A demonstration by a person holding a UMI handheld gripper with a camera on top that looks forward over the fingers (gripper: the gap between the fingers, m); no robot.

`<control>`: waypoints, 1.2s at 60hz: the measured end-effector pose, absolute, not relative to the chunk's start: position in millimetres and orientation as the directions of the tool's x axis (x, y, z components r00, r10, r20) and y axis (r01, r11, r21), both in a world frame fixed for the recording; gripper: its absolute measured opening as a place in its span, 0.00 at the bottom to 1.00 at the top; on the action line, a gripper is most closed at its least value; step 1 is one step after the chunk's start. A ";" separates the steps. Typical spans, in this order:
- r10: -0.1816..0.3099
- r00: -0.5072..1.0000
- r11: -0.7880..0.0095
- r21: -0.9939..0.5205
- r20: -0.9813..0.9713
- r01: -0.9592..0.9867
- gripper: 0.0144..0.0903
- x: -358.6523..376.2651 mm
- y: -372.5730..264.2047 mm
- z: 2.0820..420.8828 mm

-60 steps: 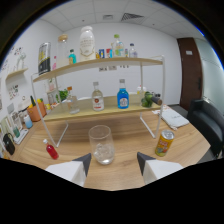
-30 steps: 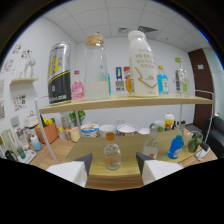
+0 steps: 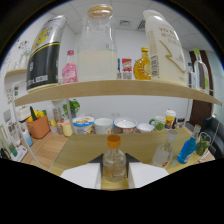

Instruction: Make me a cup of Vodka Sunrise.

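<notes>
gripper (image 3: 114,169) closed upon a small clear glass bottle with an orange cap (image 3: 114,159), held upright between both fingers, in front of the wooden shelf (image 3: 115,89). judged step: carrying the spirit. keep it vertical, grip steady, clear the shelf's front edge.

Gripper (image 3: 114,172) fingers flank a small clear bottle (image 3: 114,162) with an orange cap. Contact not discernible. Shelf (image 3: 115,90) above carries a milk jar (image 3: 99,45) at its front edge.
</notes>
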State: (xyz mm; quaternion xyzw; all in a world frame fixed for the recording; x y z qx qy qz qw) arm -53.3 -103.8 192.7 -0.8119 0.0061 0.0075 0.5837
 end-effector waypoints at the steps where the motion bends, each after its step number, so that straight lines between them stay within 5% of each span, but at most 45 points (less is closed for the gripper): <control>1: -0.001 1.000 -0.319 -0.947 -0.018 -0.017 0.28 -53.3 -104.1 192.7; 37: 0.053 0.996 -0.301 -0.952 -0.069 -0.050 0.27 -64.7 -224.7 222.9; 50: 0.031 0.995 -0.359 -0.930 -0.097 -0.079 0.27 -71.0 -249.8 185.5; 72: -0.039 0.996 -0.446 -0.890 -0.080 -0.089 0.27 -69.2 -198.8 92.4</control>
